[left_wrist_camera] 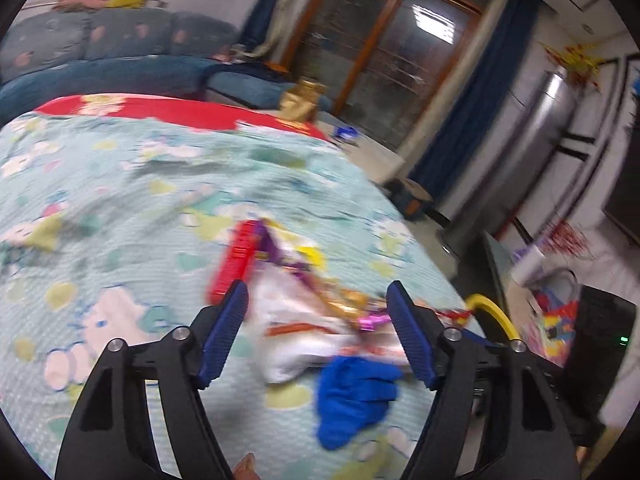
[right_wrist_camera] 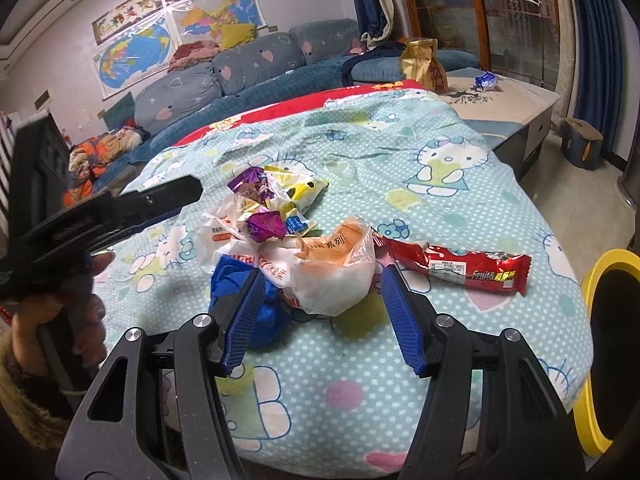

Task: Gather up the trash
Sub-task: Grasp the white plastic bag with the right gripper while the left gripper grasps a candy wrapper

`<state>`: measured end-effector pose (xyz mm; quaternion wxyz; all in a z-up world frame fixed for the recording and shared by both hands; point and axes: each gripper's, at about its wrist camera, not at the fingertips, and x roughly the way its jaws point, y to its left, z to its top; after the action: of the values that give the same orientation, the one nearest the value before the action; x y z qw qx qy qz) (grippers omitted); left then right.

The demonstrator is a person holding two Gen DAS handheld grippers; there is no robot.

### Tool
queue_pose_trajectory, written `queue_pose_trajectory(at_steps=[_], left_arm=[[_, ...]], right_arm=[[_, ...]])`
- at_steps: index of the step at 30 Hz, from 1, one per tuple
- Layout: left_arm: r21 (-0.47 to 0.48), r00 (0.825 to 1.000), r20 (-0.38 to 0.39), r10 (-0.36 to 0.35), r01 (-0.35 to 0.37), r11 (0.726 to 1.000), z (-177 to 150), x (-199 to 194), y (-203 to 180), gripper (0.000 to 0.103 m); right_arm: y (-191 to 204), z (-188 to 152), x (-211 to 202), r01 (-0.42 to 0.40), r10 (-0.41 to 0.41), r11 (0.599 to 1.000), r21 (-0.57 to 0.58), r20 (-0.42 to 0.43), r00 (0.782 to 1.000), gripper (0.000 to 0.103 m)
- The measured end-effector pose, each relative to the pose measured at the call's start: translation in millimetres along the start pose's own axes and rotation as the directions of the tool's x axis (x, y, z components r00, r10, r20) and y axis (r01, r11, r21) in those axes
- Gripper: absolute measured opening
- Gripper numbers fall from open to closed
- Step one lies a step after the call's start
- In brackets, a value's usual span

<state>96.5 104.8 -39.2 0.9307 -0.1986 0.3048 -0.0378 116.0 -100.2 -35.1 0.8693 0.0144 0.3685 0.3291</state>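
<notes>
A heap of trash lies on the cartoon-cat bedspread (right_wrist_camera: pixel 440 152): a white plastic bag (right_wrist_camera: pixel 332 276), purple candy wrappers (right_wrist_camera: pixel 266 228), a yellow packet (right_wrist_camera: pixel 300 190), a crumpled blue piece (right_wrist_camera: pixel 232 284) and a red snack wrapper (right_wrist_camera: pixel 460 266). My right gripper (right_wrist_camera: pixel 322 312) stands open, with the white bag between its blue pads and no visible contact. My left gripper (left_wrist_camera: pixel 318 320) is open over the blurred white bag (left_wrist_camera: pixel 296 320), the blue piece (left_wrist_camera: pixel 352 400) just below and the red wrapper (left_wrist_camera: pixel 236 260) ahead. The right wrist view shows the left gripper (right_wrist_camera: pixel 172 196) reaching in from the left, held by a hand (right_wrist_camera: pixel 80 280).
A yellow-rimmed black bin (right_wrist_camera: pixel 612 344) stands at the bed's right edge. A low table (right_wrist_camera: pixel 520 100) behind holds a gold bag (right_wrist_camera: pixel 422 64) and a blue wrapper (right_wrist_camera: pixel 485 79). A blue sofa (right_wrist_camera: pixel 248 68) runs along the back wall; a stool (right_wrist_camera: pixel 582 142) sits on the floor.
</notes>
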Motion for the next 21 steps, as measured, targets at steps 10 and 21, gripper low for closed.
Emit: queue_pose_trajectory(at_steps=[10,21], left_arm=[[0.064,0.991,-0.135,0.015,-0.007,0.998,0,46,-31,0.065],[0.032,0.985,-0.165,0.04,-0.035,0.999,-3,56,-22,0.027]], right_arm=[[-6,-4,14,-0.045,0.045,0.999,0.029,-0.007,0.999,0.036],[-7,-6,15,-0.057,0.058,0.998,0.024,-0.004,0.998,0.027]])
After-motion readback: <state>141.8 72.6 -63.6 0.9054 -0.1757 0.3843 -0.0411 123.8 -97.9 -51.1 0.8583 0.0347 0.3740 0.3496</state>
